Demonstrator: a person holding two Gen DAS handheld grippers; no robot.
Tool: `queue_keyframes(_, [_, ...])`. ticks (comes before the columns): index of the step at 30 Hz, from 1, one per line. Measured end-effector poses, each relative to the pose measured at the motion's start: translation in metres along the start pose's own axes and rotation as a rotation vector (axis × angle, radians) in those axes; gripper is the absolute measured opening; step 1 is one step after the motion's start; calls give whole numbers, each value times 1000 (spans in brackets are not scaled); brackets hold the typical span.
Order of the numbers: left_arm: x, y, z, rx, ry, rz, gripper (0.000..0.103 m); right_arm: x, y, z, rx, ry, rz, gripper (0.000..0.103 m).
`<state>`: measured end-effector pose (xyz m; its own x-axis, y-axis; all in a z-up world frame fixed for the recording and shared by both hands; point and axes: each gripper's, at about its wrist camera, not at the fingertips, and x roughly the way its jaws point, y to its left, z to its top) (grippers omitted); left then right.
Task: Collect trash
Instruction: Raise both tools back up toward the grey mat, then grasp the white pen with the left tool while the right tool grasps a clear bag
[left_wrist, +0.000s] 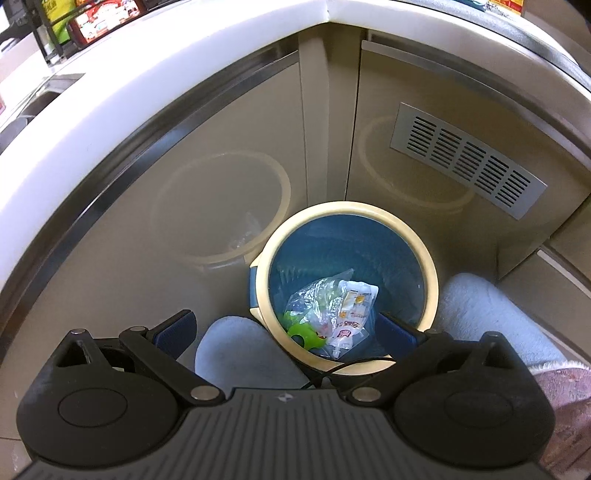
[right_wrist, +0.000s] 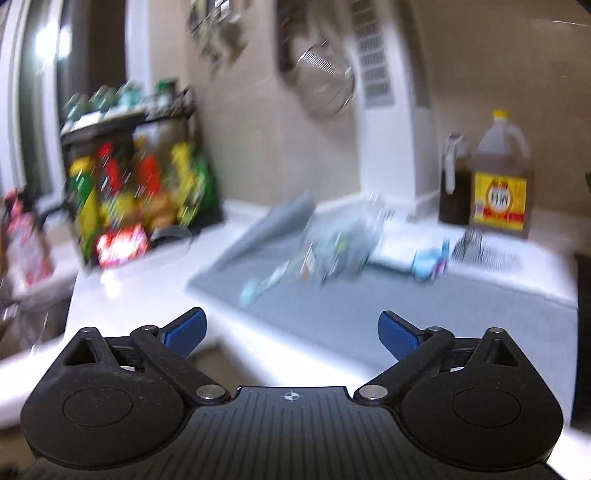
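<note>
Blue-lined and cream-rimmed, one trash bin (left_wrist: 430, 275) stands on the floor in the cabinet corner, already holding crumpled clear plastic wrappers (left_wrist: 332, 306) and one green scrap (left_wrist: 299, 328); how many wrappers I cannot count. The left gripper (left_wrist: 284, 328) hangs above the bin with its jaws spread and nothing between them. The right gripper (right_wrist: 291, 332) faces the table, jaws released wide and empty. On the grey mat (right_wrist: 369, 314) lies a blurred heap of clear wrapper trash (right_wrist: 332, 243), too smeared to count. Behind it stand two dark bottles (right_wrist: 500, 177) and one rack of colourful packets (right_wrist: 136, 192).

The step in hand looks like reaching for the next piece. Doing it well means steadying the view first, approaching the heap low along the mat, centring one wrapper between the pads, and closing only once thin plastic is well in.
</note>
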<state>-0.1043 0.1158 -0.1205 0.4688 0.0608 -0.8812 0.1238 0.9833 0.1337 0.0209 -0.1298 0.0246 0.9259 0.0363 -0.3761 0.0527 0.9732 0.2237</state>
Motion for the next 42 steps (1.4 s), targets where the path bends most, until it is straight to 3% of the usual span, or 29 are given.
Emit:
queue_keyframes(9, [-5,11,19,-16,19,9,103,131,-58,61,200,5,-70,103])
queue_keyframes(15, [-13,21,36,-62,25,21,103,201,-81,63,327,78,-125,103])
queue_keyframes(18, [-18,25,50,-78,19,16,103,224,-95,57,434,122,-106,103])
queue_keyframes(19, [-21,26,54,-78,8,16,103,228,-97,54,453,125,-77,95])
queue_keyframes(20, [-26,26,59,-78,-7,18,103,228,-97,53,456,123,-43,85])
queue_keyframes(21, [-30,27,64,-77,-24,20,103,228,-96,52,446,120,-14,49])
queue_keyframes(22, [-35,27,70,-75,-45,21,103,223,-93,51,436,119,2,28])
queue_keyframes(24, [-44,28,85,-71,-83,16,103,206,-89,49,418,57,54,21])
queue_keyframes(31, [-68,21,161,-43,-225,-30,103,114,-108,42,406,-142,205,20])
queue_keyframes(36, [-63,-4,238,-6,-314,-46,103,77,-147,10,341,-205,128,20])
queue_keyframes(42, [-14,-46,338,52,-346,-30,103,75,-189,-8,487,-233,110,20])
